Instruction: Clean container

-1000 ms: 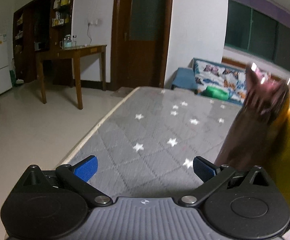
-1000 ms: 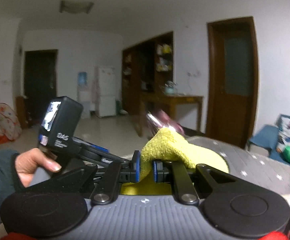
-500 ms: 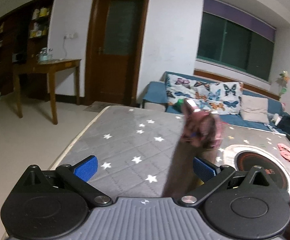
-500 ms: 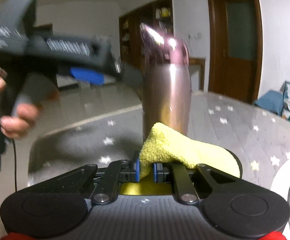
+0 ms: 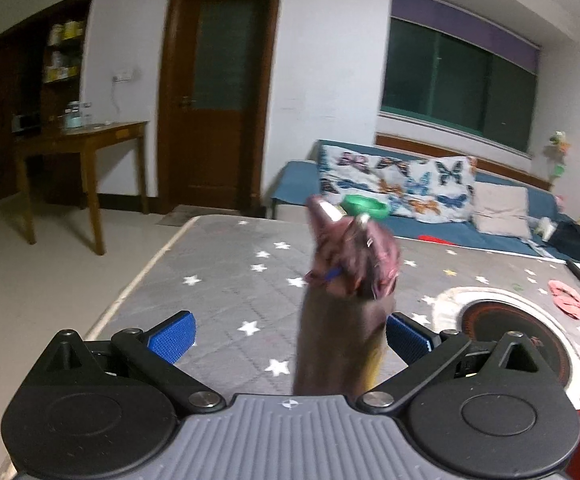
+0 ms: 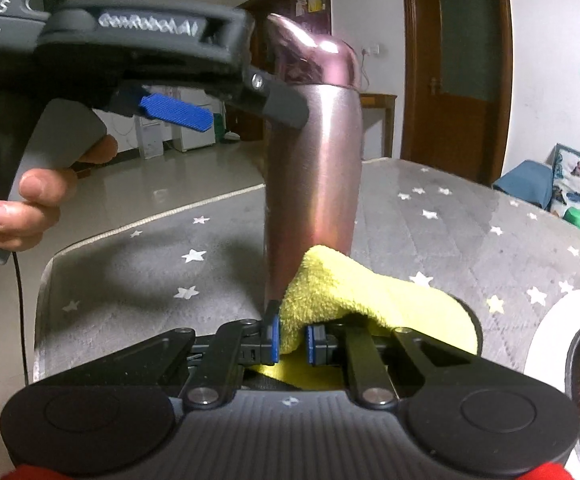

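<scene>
Nearest in the right wrist view, the right gripper [image 6: 292, 338] is clamped on a folded yellow cloth [image 6: 354, 292], whose front fold lies against the lower wall of the container. The container [image 6: 314, 176] is a tall pink metal flask with a spouted lid, standing upright on a grey star-patterned mattress [image 6: 150, 264], just beyond the cloth. The left gripper [image 5: 290, 330] has its 2 blue pads spread wide apart, with the flask [image 5: 340, 336] rising between them — nearer the right pad and not visibly touched by either. In the right wrist view the same gripper [image 6: 226, 108] reaches the flask just under the lid, but whether its far pad touches is hidden. Judgement: the flask looks rigid, smooth and slippery, tall for its base and so easily tipped by a sideways wipe; the sound hold is on the straight body below the lid, not on the tapered spout. The cloth is soft and will conform. Farther off on the mattress lies a green ring [image 5: 366, 206].
</scene>
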`<state>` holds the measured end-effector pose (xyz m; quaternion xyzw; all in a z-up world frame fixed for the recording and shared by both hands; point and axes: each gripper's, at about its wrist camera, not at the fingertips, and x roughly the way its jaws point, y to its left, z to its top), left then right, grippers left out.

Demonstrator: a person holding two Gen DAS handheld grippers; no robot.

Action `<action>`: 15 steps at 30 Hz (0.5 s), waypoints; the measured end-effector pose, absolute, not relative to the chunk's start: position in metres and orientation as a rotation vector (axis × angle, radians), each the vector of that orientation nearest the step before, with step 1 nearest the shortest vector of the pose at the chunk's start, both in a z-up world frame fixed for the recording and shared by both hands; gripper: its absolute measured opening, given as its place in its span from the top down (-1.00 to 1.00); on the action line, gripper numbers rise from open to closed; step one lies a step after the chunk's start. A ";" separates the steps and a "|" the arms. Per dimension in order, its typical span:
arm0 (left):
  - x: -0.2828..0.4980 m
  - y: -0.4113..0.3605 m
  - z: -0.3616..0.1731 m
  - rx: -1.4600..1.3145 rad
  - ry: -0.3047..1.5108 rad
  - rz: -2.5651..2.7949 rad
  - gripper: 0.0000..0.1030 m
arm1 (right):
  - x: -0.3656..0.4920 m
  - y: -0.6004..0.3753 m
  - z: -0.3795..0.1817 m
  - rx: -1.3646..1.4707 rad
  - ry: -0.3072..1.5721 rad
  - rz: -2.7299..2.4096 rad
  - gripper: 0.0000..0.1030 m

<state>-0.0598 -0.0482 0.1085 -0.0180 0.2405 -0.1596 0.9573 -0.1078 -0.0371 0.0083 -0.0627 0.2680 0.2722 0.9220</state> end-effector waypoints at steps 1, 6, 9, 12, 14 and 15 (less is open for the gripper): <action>-0.057 -0.050 0.108 -0.040 0.493 -0.341 -1.00 | -0.108 -0.045 0.014 -0.121 0.552 0.558 0.76; -0.052 -0.060 0.109 -0.024 0.480 -0.326 -1.00 | -0.113 -0.072 0.029 -0.116 0.550 0.558 0.76; -0.053 -0.066 0.112 -0.022 0.457 -0.300 -0.99 | -0.118 -0.083 0.033 -0.113 0.547 0.554 0.76; -0.057 -0.069 0.113 -0.007 0.440 -0.295 -0.92 | -0.116 -0.085 0.034 -0.099 0.547 0.547 0.76; -0.057 -0.070 0.113 0.001 0.442 -0.313 -0.77 | -0.116 -0.085 0.034 -0.102 0.545 0.544 0.76; -0.057 -0.069 0.113 0.003 0.442 -0.319 -0.70 | -0.116 -0.086 0.035 -0.105 0.543 0.543 0.76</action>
